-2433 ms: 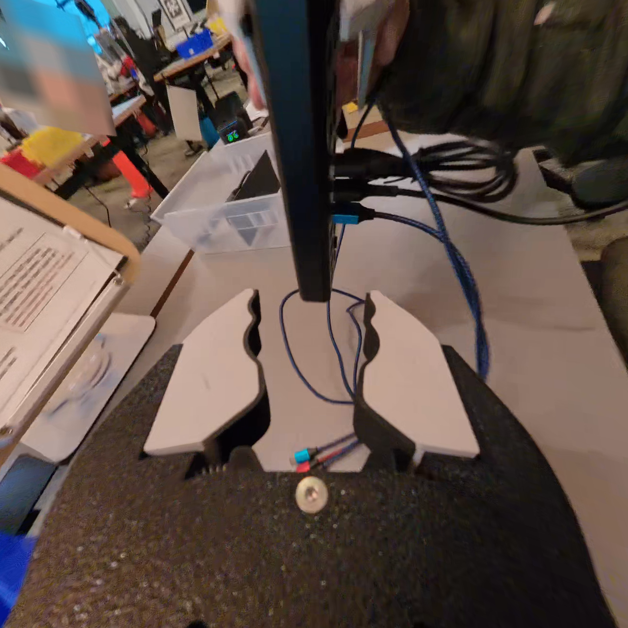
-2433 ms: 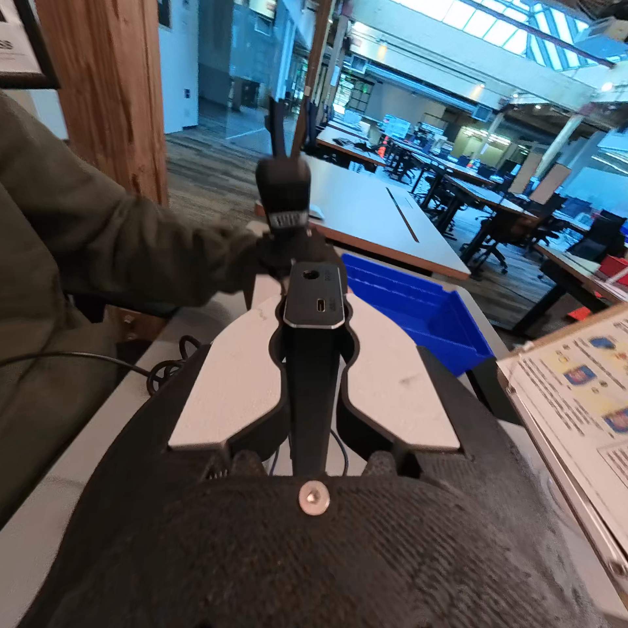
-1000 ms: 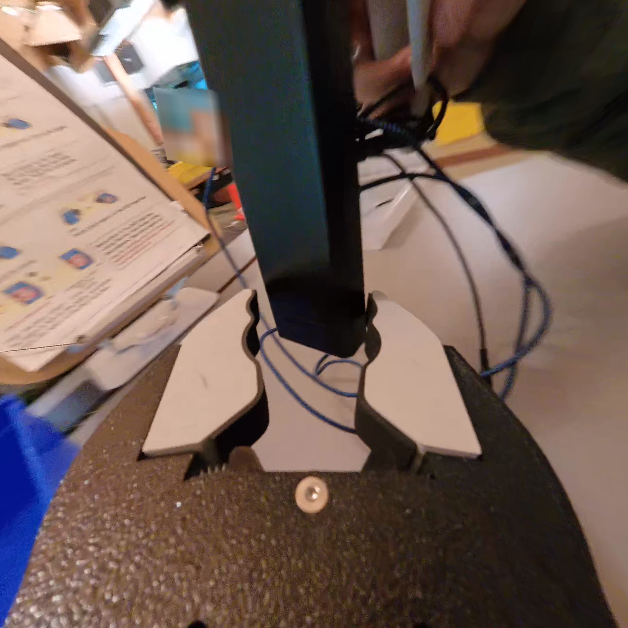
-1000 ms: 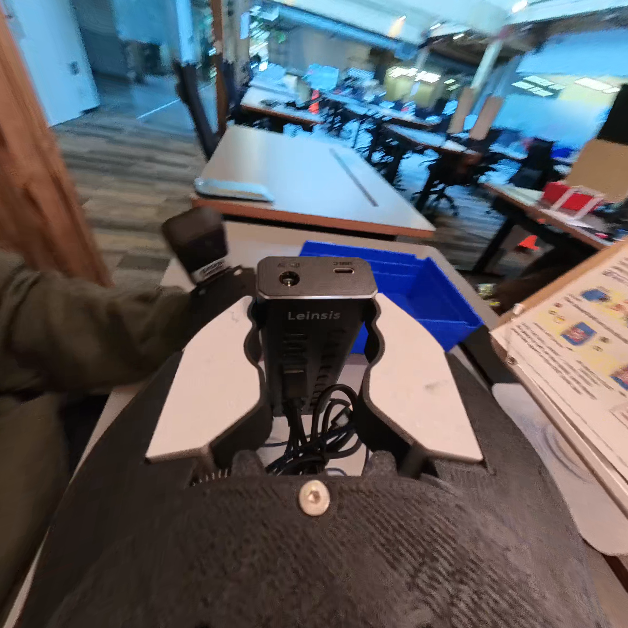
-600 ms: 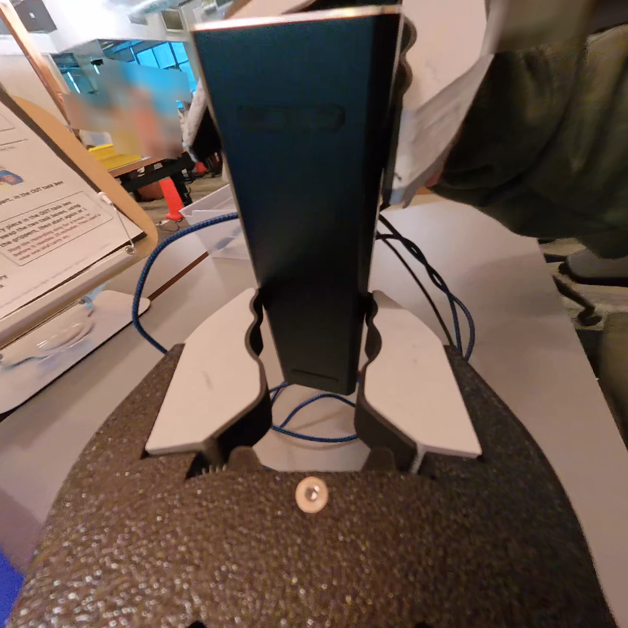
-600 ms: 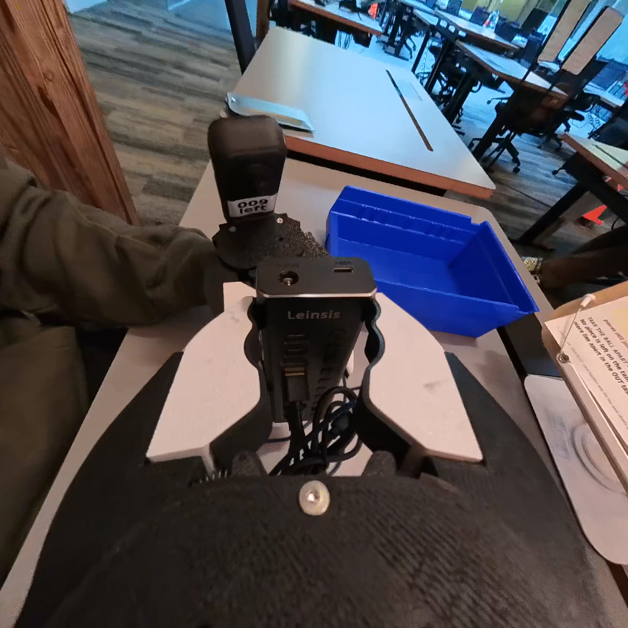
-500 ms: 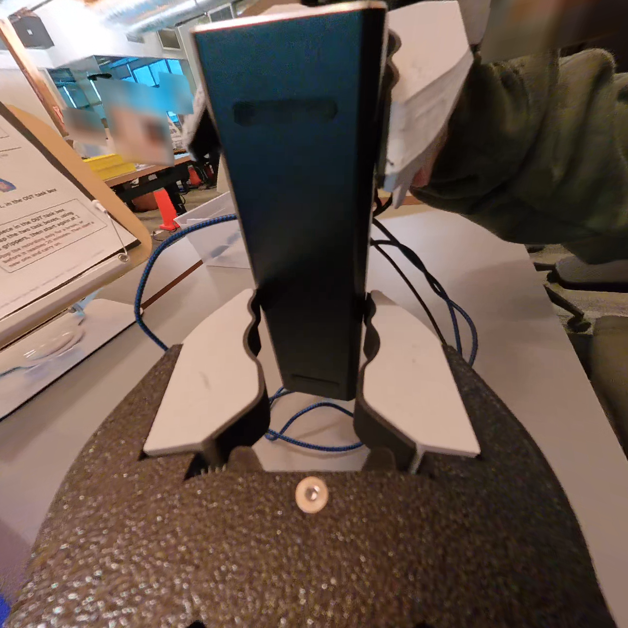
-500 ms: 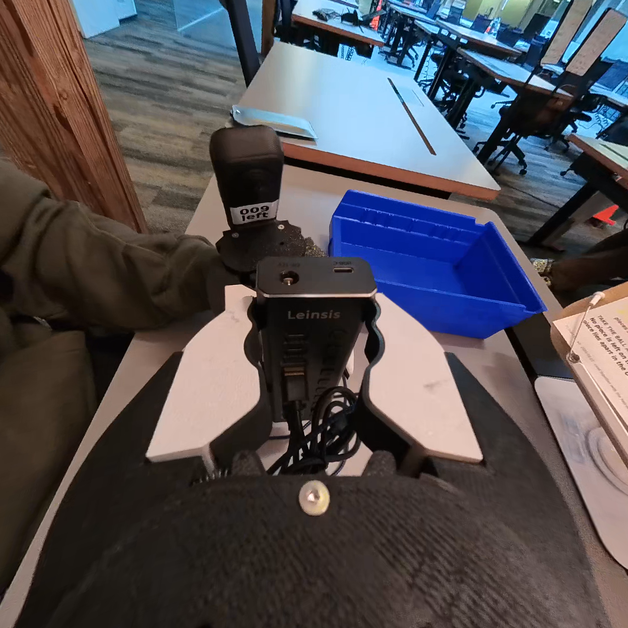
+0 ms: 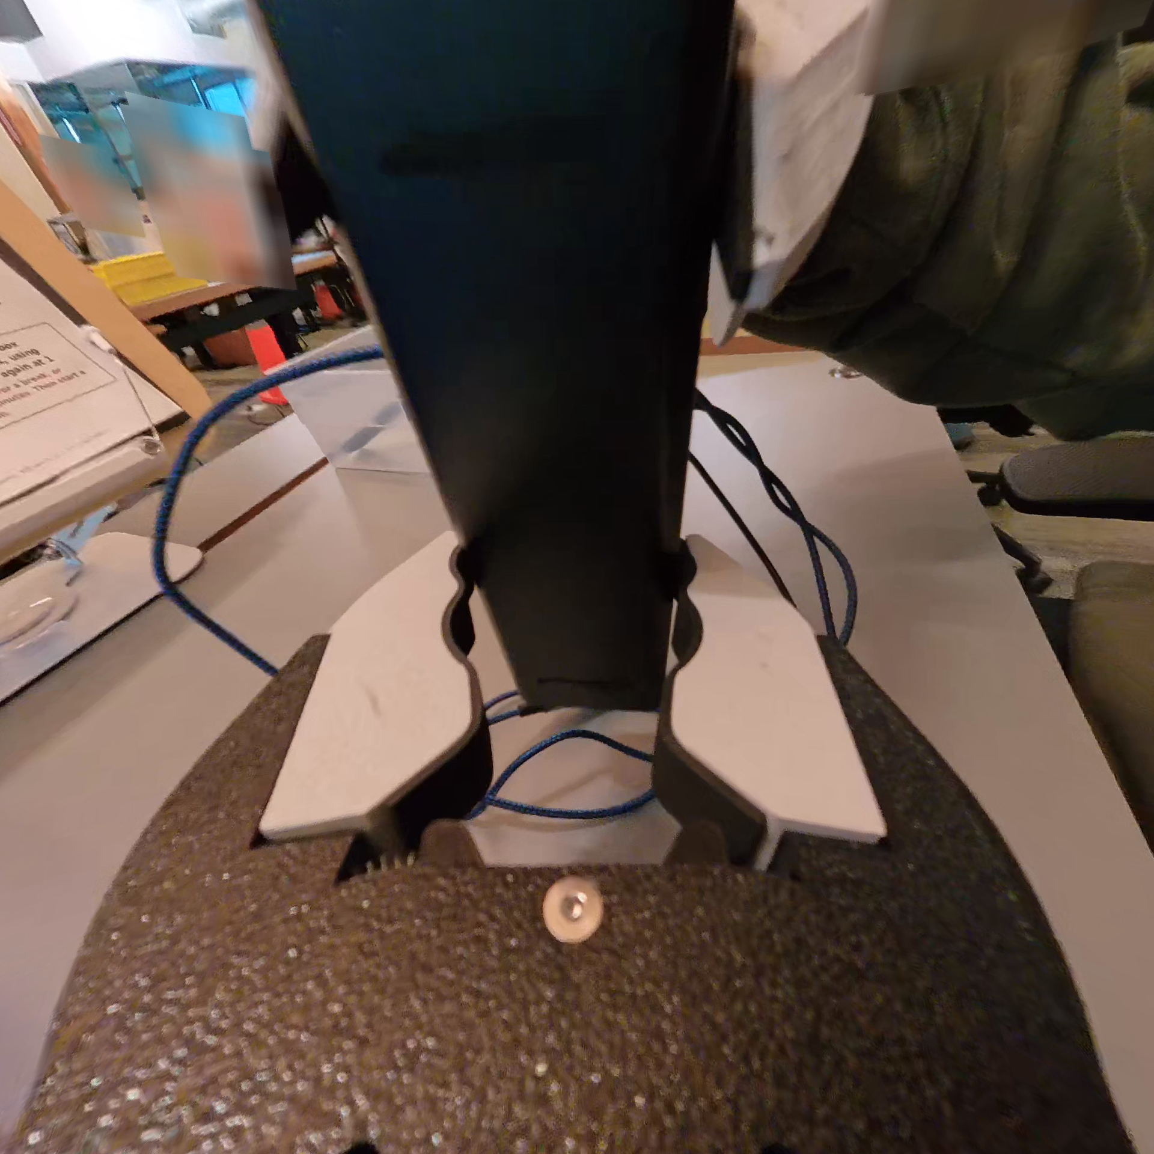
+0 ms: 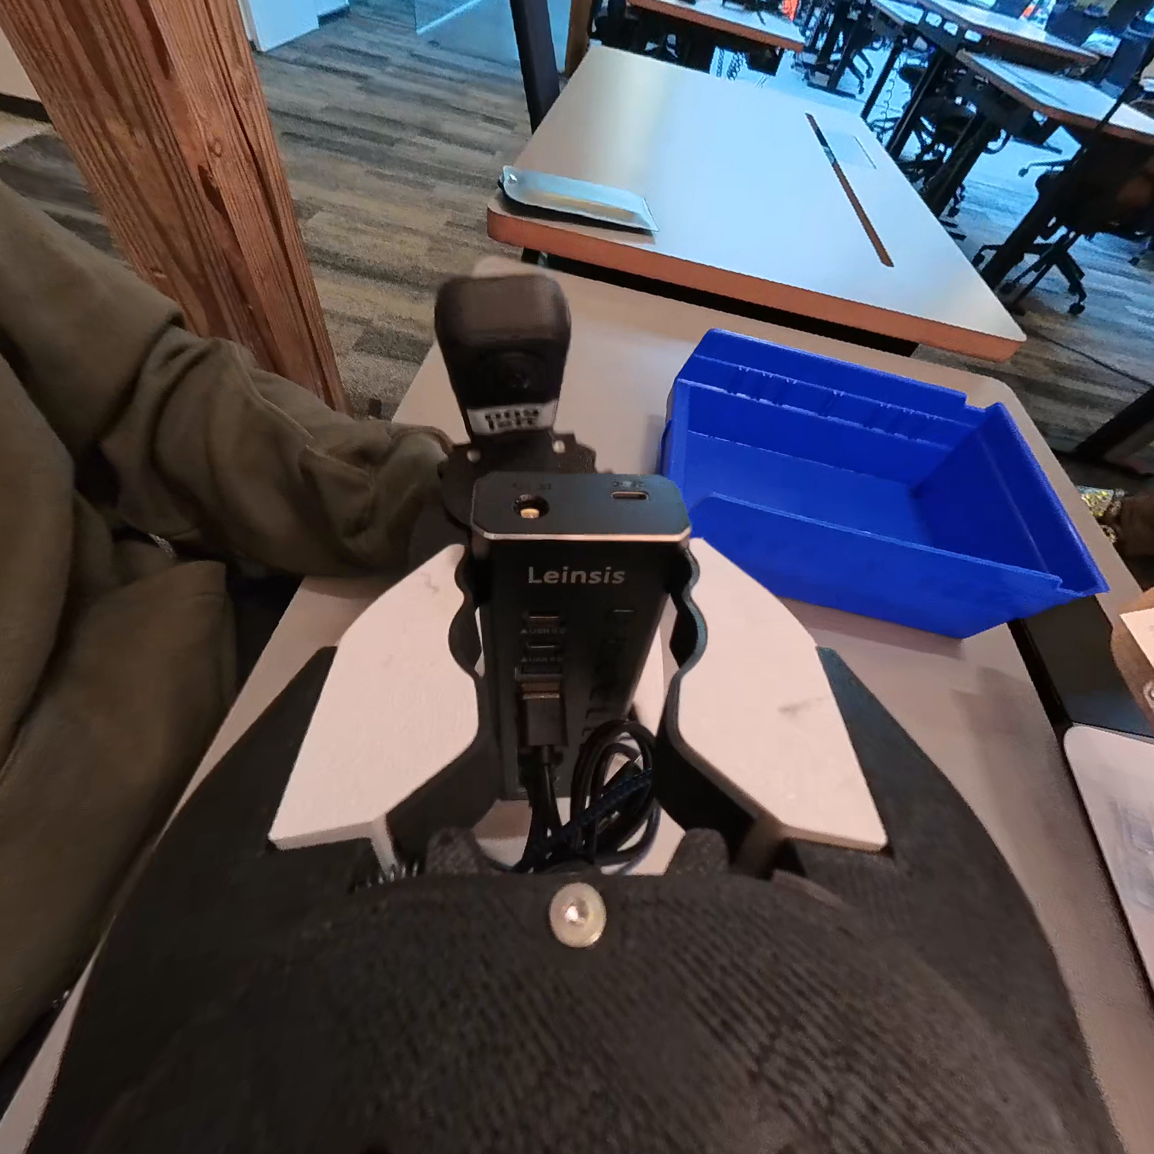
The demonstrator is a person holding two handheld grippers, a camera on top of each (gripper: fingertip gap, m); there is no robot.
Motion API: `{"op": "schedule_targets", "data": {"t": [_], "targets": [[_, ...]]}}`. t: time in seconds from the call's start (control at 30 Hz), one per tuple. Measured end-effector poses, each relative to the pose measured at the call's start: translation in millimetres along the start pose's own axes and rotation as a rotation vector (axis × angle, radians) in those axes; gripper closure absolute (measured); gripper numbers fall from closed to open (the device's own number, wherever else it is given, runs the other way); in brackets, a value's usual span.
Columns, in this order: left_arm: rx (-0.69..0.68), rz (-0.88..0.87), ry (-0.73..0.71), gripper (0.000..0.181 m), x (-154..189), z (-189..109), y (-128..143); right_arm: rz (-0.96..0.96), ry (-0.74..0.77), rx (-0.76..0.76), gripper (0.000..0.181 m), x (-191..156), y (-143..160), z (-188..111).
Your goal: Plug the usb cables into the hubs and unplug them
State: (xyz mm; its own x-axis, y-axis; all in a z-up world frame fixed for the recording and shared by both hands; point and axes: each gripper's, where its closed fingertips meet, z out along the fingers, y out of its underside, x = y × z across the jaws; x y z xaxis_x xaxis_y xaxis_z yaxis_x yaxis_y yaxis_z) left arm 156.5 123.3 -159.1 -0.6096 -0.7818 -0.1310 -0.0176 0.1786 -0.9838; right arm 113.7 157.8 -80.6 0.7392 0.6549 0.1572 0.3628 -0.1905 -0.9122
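A black USB hub [image 10: 577, 518] is held over the grey table [image 10: 624, 325] by both grippers, one at each end. My right gripper [image 10: 577, 562] is shut on its sides, port face up. A black plug [image 10: 542, 718] sits in one port, and dark cables [image 10: 615, 793] coil below it. In the left wrist view I see the hub's plain back [image 9: 531, 312]. My left gripper [image 9: 571, 562] is closed against both sides of its lower end. A blue braided cable [image 9: 187, 499] and black cables [image 9: 737, 499] hang from it. The left gripper's camera [image 10: 503, 356] shows just beyond the hub.
An empty blue bin [image 10: 874, 499] stands at the right of the hub. A clipboard with printed sheets [image 9: 62, 406] leans at the left, a clear plastic box [image 9: 356, 424] behind the hub. The person's green sleeve [image 10: 218, 437] and a wooden post [image 10: 156, 156] are on the left. Tip to tip, the grippers are about 9 cm apart.
The right gripper went from holding the hub by its thin edges to holding it by its wide sides. The hub's free end came between the left fingers and stays there.
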Motion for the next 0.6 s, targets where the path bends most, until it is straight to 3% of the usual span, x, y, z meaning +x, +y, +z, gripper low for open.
{"op": "schedule_targets", "data": {"t": [0.17,0.6], "targets": [[-0.053,-0.001,-0.015,0.119,0.6,6.8,9.5,-0.027,-0.002,-0.081,0.121,-1.0,4.2,1.3],[-0.029,-0.045,-0.011,0.120,-0.2,8.5,12.3,-0.009,-0.024,-0.068,0.121,1.1,6.2,3.3]]}}
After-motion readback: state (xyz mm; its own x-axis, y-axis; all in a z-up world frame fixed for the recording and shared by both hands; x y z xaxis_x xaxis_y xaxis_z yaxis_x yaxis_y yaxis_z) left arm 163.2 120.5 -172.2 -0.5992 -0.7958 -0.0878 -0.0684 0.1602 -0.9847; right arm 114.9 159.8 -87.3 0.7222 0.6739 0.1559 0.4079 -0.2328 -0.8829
